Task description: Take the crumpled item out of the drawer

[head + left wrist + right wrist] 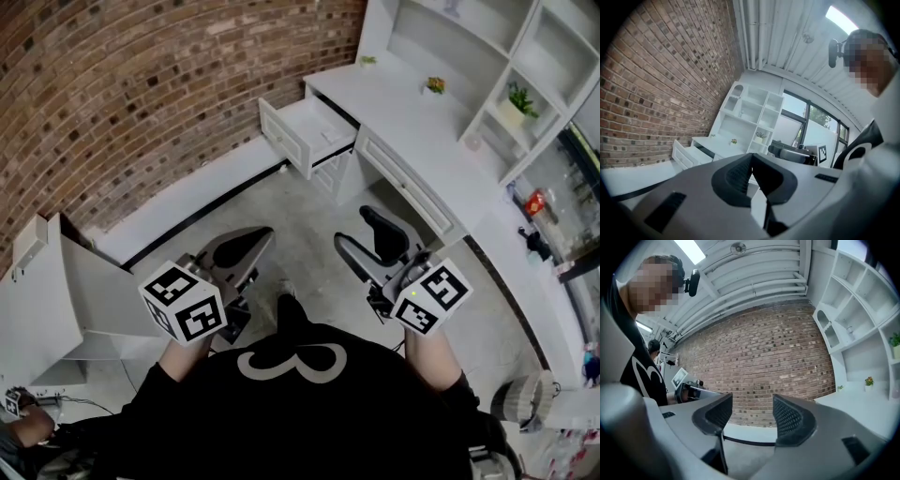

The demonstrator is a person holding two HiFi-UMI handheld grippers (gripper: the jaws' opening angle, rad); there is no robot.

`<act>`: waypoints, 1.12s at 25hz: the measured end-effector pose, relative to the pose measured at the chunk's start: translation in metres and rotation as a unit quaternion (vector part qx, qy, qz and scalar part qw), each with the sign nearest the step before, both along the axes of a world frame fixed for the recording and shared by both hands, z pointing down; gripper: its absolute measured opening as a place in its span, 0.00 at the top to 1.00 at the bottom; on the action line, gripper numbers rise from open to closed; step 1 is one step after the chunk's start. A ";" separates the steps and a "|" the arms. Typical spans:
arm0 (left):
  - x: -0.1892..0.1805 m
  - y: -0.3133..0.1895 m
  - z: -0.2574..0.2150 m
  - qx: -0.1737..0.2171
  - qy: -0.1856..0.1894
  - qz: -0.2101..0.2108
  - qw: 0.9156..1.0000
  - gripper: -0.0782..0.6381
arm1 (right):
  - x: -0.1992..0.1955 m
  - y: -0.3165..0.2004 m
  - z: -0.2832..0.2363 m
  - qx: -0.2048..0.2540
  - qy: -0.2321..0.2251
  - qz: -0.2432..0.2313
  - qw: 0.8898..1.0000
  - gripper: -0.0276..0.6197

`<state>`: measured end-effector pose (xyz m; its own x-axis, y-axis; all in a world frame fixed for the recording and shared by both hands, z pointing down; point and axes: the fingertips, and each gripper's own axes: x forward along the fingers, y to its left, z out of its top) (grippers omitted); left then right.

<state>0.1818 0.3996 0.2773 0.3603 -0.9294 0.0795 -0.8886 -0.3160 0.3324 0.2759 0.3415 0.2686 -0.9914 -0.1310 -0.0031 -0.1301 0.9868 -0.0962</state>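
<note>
Crumpled item: not sighted in any view. By the task's wording it should lie inside the open drawer [284,137], but from your head camera the interior reads only as a pale floor with a faint mark or two, too small to identify. Step in hand, as I judge it: the approach, with retrieval not yet begun. You stand well apart from the drawer, both tools held level before your chest and pointed in its general direction. Left gripper [253,242]: jaws closed pad to pad, nothing between them. Right gripper [352,228]: jaws standing apart and empty, with only the brick wall [764,357] showing through the gap. Neither tool is near the drawer. Next move, in my judgement: close the gap to the drawer, carry the right gripper over its open top, and tip it down from level so the jaws can enter behind the front panel. You will need a clear sight of the interior before committing, since the item's place within is not established. A crumpled thing is likely soft and light, so take a full bite rather than a pinch at the edge. Containers: the drawer is pulled out from the white bench [412,122]. A second drawer front [405,185] just beside the open drawer appears shut, contents unseen. Beyond the drawer, the shelf unit [469,56] looks mostly bare. One compartment holds a potted green plant [518,97], and a small flowering plant [434,84] stands on the bench top beyond the drawer.
</note>
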 end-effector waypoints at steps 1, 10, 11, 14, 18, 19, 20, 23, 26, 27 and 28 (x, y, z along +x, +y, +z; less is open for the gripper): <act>-0.004 -0.002 0.002 -0.002 0.002 -0.002 1.000 0.89 | -0.004 -0.003 0.002 0.002 0.006 0.001 1.000 0.54; -0.050 -0.045 0.023 -0.019 0.016 -0.017 1.000 0.89 | -0.048 -0.061 0.024 -0.005 0.022 0.006 1.000 0.25; -0.058 -0.053 0.026 -0.023 0.018 -0.019 0.999 0.89 | -0.056 -0.070 0.027 -0.009 0.023 0.005 1.000 0.25; -0.084 -0.080 0.035 -0.034 0.023 -0.025 0.999 0.89 | -0.080 -0.098 0.038 -0.015 0.032 0.003 0.999 0.24; -0.120 -0.130 0.054 -0.053 0.034 -0.027 0.998 0.89 | -0.115 -0.149 0.057 -0.032 0.043 0.009 0.999 0.23; -0.129 -0.144 0.059 -0.060 0.037 -0.025 0.997 0.89 | -0.123 -0.161 0.062 -0.037 0.047 0.010 0.998 0.22; -0.137 -0.158 0.063 -0.067 0.039 -0.023 0.997 0.89 | -0.132 -0.173 0.067 -0.041 0.052 0.010 0.998 0.22; -0.159 -0.201 0.072 -0.079 0.044 -0.011 0.996 0.89 | -0.154 -0.210 0.078 -0.049 0.067 0.013 0.996 0.21; -0.178 -0.239 0.079 -0.090 0.046 0.002 0.995 0.89 | -0.174 -0.247 0.082 -0.053 0.075 0.020 0.996 0.19; -0.183 -0.250 0.080 -0.093 0.045 0.005 0.995 0.89 | -0.180 -0.258 0.082 -0.054 0.078 0.022 0.995 0.19; -0.189 -0.261 0.080 -0.095 0.045 0.007 0.994 0.89 | -0.185 -0.269 0.082 -0.054 0.080 0.024 0.995 0.18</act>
<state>-0.0070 0.1389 0.3575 0.3869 -0.8954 0.2206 -0.8482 -0.2517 0.4660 0.0909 0.0728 0.3511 -0.9707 -0.1687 0.1712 -0.1985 0.9643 -0.1753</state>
